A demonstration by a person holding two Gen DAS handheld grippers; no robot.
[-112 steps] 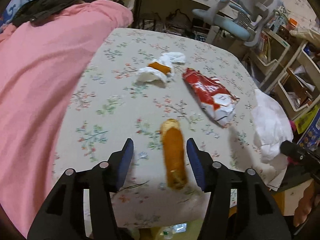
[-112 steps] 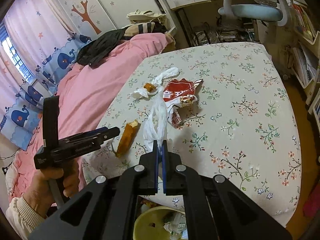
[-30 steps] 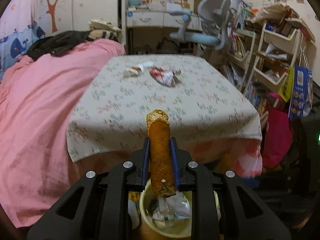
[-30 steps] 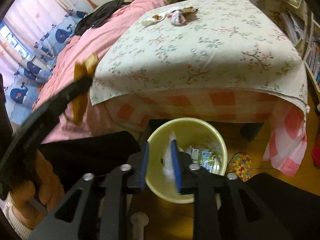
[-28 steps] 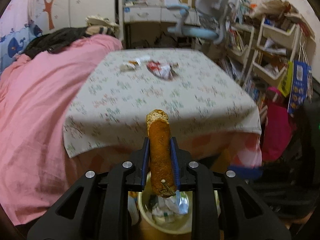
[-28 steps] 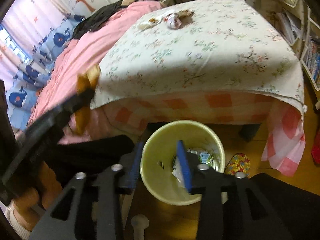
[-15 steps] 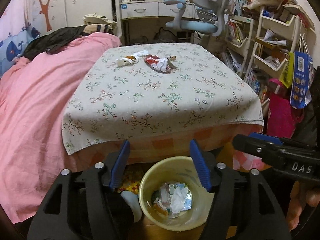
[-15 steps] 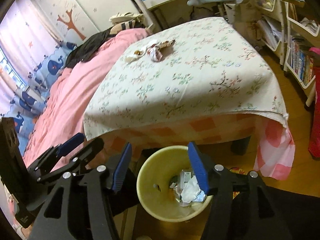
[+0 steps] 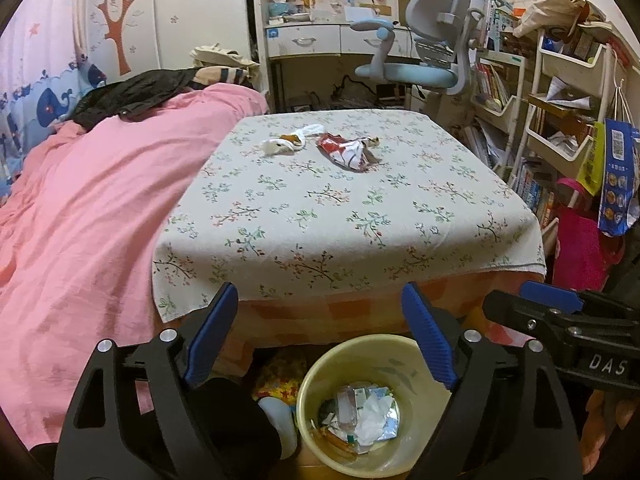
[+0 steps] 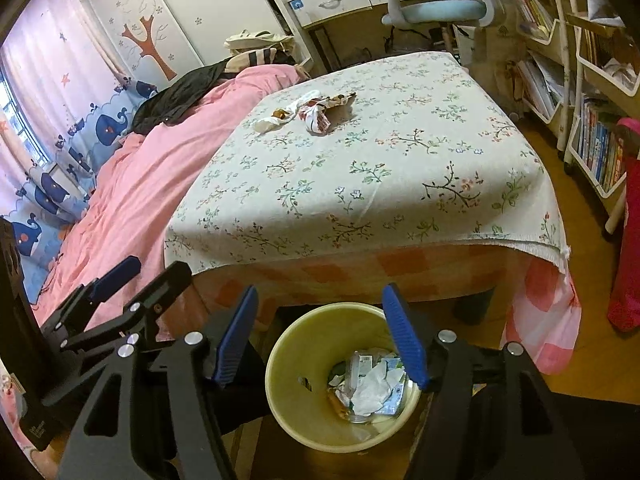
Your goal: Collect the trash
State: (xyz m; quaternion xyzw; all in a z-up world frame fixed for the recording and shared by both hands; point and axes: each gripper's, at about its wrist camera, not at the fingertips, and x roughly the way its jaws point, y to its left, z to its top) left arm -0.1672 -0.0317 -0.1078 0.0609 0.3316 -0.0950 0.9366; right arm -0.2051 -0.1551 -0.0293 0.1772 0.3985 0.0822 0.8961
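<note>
A pale yellow bin (image 9: pixel 310 390) (image 10: pixel 286 372) stands on the floor by the table's near edge, holding crumpled white wrappers (image 9: pixel 366 412) (image 10: pixel 370 386). My left gripper (image 9: pixel 318 296) hangs just above it, jaws opening, nothing between them. My right gripper (image 10: pixel 320 294) is over the same bin, jaws opening and empty too. Far across the flowered tablecloth (image 9: pixel 320 220) (image 10: pixel 360 184) lie a red snack wrapper (image 9: pixel 344 151) (image 10: pixel 316 115) and a white tissue with a brown scrap (image 9: pixel 285 143) (image 10: pixel 279 118).
A pink bedcover (image 9: pixel 88 200) runs along the table's left side. Book shelves (image 9: pixel 560 112) and a pink bag (image 9: pixel 580 248) stand to the right, a blue desk chair (image 9: pixel 420 68) behind. The person's dark trouser legs flank the bin.
The left gripper let go of the brown bread stick, which is gone from its jaws. The right gripper released white trash over the bin. Both jaws have spread wide.
</note>
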